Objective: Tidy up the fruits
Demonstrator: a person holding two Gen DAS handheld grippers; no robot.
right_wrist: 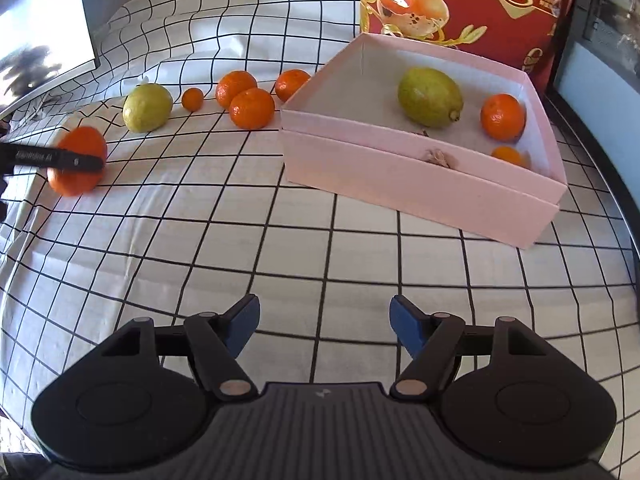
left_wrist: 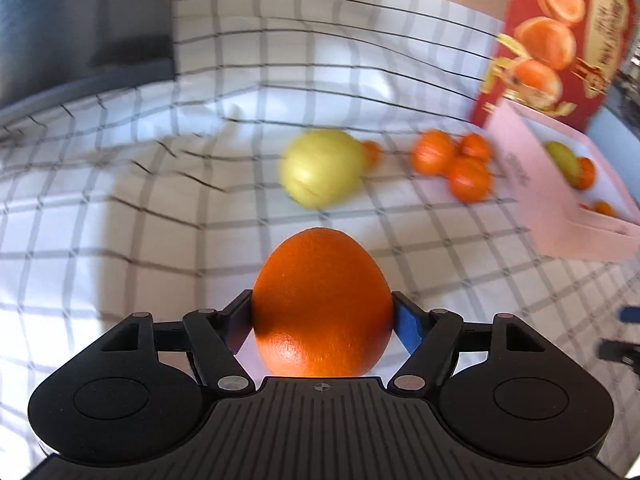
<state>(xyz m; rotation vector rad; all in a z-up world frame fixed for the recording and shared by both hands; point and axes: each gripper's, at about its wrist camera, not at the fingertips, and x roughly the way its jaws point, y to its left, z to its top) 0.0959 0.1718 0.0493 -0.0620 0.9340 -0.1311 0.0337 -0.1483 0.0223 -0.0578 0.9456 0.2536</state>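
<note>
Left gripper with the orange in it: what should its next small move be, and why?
Probably carry the orange across toward the pink box and over its rim. The left gripper is clamped on the orange, the box already holds a lemon and some oranges with bare floor beside them, and the right gripper is open, holding nothing.

The red carton (right_wrist: 472,12) bears gold Chinese characters, perhaps a brand, too small to read.

Both grippers: black ribbed bodies, round side housings, silver pivot pins, blue-padded fingers (right_wrist: 404,326).
</note>
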